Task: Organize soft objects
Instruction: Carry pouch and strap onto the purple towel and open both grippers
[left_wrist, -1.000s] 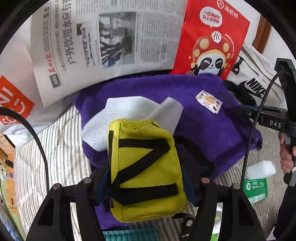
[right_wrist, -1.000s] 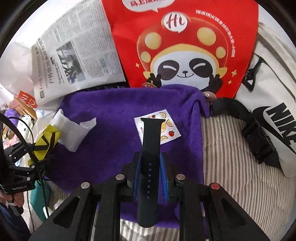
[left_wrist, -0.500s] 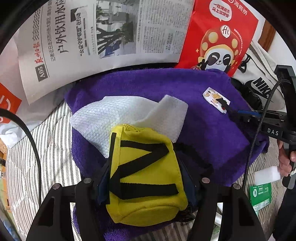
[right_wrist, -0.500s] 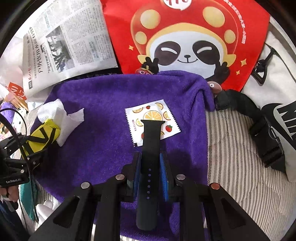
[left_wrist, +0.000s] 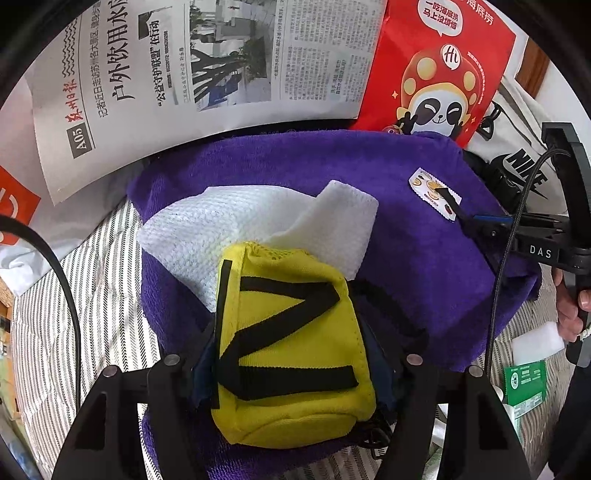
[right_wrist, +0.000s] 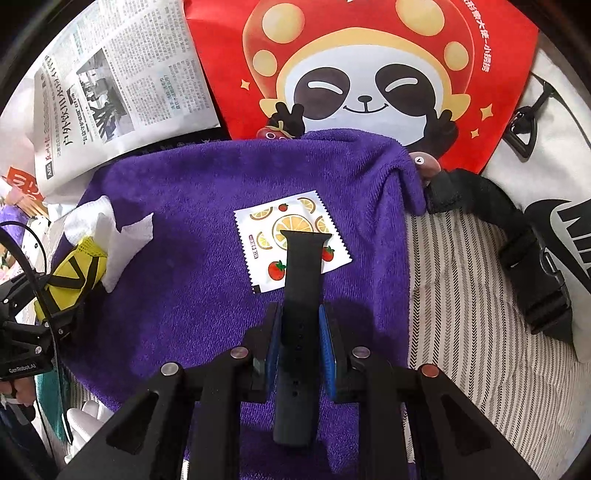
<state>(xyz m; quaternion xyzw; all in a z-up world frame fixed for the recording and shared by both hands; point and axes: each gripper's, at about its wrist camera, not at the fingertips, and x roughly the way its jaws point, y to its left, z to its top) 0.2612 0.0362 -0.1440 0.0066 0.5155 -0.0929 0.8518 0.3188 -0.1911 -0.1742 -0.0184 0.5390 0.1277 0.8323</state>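
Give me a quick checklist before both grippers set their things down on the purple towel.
1. Right gripper shut on black watch strap: ok.
2. Strap's far end over the fruit-print sachet, not bare towel: not ok.
3. Left gripper jaws opening, yellow pouch between them; pads' contact: cannot tell.
4. Pouch overlaps the white cloth: not ok if it needs its own spot.
5. Purple towel has bare space between pouch and sachet: ok.
6. Grippers apart from each other: ok.

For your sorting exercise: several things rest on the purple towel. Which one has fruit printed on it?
The small white sachet, printed with lemon slices and strawberries. The white cloth is plain, and the yellow pouch has only black straps.
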